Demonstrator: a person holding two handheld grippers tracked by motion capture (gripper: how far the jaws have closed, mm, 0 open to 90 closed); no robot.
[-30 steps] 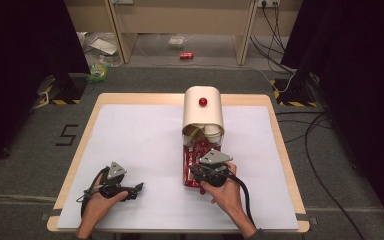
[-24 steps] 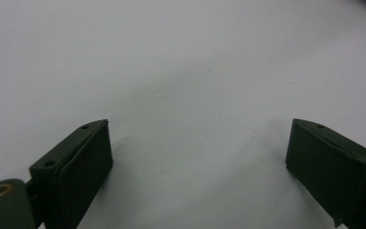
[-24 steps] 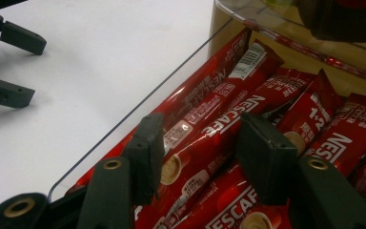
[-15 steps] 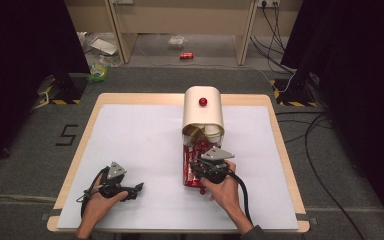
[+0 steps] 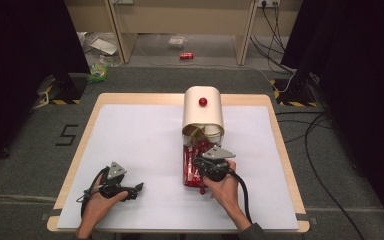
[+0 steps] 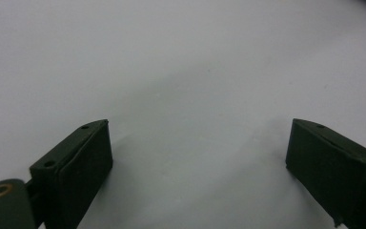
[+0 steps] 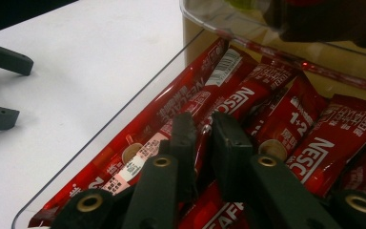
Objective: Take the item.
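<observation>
A cream dispenser box [image 5: 203, 112] with a red knob stands at the table's middle back. A clear tray [image 7: 138, 88] in front of it holds several red Nescafe coffee sticks [image 5: 191, 167]. My right gripper [image 5: 198, 166] reaches down into that tray. Its jaws have just been closing, and my right gripper [image 7: 203, 131] now pinches one red coffee stick [image 7: 205, 112] between its pads. My left gripper [image 5: 136, 189] rests on the white mat at the front left. My left gripper [image 6: 198, 143] is open with nothing but bare mat between its jaws.
A white mat [image 5: 140, 140] covers the wooden table [image 5: 80, 145]. The left gripper's jaws [image 7: 0, 88] show far off at the left in the right gripper view. Cables [image 5: 325, 150] and small litter lie on the floor around the table.
The right gripper's jaws have drawn together over the coffee sticks in the tray, with the hand barely shifting. The left hand has not moved.
</observation>
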